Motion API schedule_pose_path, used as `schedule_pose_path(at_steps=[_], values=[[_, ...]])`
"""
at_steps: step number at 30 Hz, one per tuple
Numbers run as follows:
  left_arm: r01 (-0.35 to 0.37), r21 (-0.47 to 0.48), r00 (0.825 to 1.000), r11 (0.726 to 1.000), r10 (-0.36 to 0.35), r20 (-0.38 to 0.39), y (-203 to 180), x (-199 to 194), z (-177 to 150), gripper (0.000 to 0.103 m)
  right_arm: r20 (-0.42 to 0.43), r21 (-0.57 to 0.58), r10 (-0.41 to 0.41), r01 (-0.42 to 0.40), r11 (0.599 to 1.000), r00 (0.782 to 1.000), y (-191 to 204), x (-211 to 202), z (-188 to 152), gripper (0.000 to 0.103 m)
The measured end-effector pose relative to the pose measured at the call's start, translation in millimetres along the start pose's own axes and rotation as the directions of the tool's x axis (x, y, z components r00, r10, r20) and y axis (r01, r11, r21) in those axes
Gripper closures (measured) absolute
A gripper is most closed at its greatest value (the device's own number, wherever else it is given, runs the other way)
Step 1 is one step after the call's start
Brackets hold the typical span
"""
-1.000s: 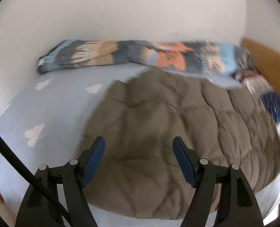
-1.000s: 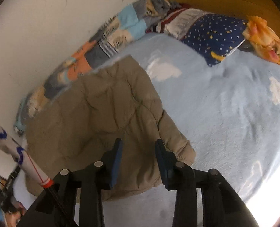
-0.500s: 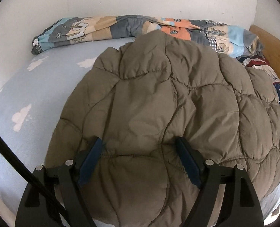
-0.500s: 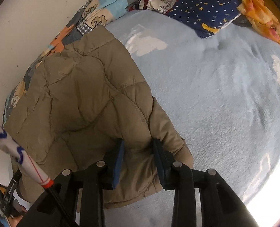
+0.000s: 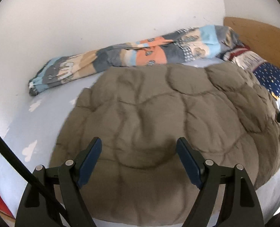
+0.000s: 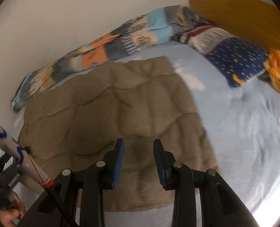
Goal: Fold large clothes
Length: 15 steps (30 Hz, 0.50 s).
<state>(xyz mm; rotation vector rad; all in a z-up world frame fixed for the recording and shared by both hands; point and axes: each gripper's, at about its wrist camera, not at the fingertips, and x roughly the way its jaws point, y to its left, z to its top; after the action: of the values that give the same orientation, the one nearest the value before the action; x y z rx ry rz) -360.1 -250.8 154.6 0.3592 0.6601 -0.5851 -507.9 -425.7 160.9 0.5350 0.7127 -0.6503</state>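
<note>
A large olive-brown quilted jacket (image 5: 158, 117) lies folded flat on the light blue bed; it also shows in the right wrist view (image 6: 121, 113). My left gripper (image 5: 139, 151) is open wide and empty, hovering above the jacket's near edge. My right gripper (image 6: 138, 151) is open and empty, raised above the jacket's near right part. Neither gripper touches the cloth.
A patchwork blanket (image 5: 132, 56) lies rolled along the white wall. A starry navy pillow (image 6: 238, 60) and an orange cloth (image 6: 278, 70) lie by the wooden headboard (image 6: 244, 13). Light blue cloud-print sheet (image 6: 244, 123) spreads to the right. The left hand-held device shows at the left (image 6: 9, 179).
Both grippers have lifted back off the jacket. The right gripper, which was closed on the jacket's edge, has opened and let go. The jacket now lies flatter.
</note>
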Motion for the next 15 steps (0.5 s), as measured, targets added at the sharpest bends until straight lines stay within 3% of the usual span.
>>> schedule_pose_path(at_steps=[6,15], values=[[0.008,0.022,1.0,1.0,-0.007,-0.026,-15,12,-2,0.022,-0.011,-0.045,0.003,-0.004,0.999,1.0,26,23,4,0.068],[0.015,0.013,0.999,1.0,-0.015,-0.042,-17,24,-9,0.021,-0.063,-0.037,-0.012,0.009,0.999,0.998,25,58,-1,0.065]])
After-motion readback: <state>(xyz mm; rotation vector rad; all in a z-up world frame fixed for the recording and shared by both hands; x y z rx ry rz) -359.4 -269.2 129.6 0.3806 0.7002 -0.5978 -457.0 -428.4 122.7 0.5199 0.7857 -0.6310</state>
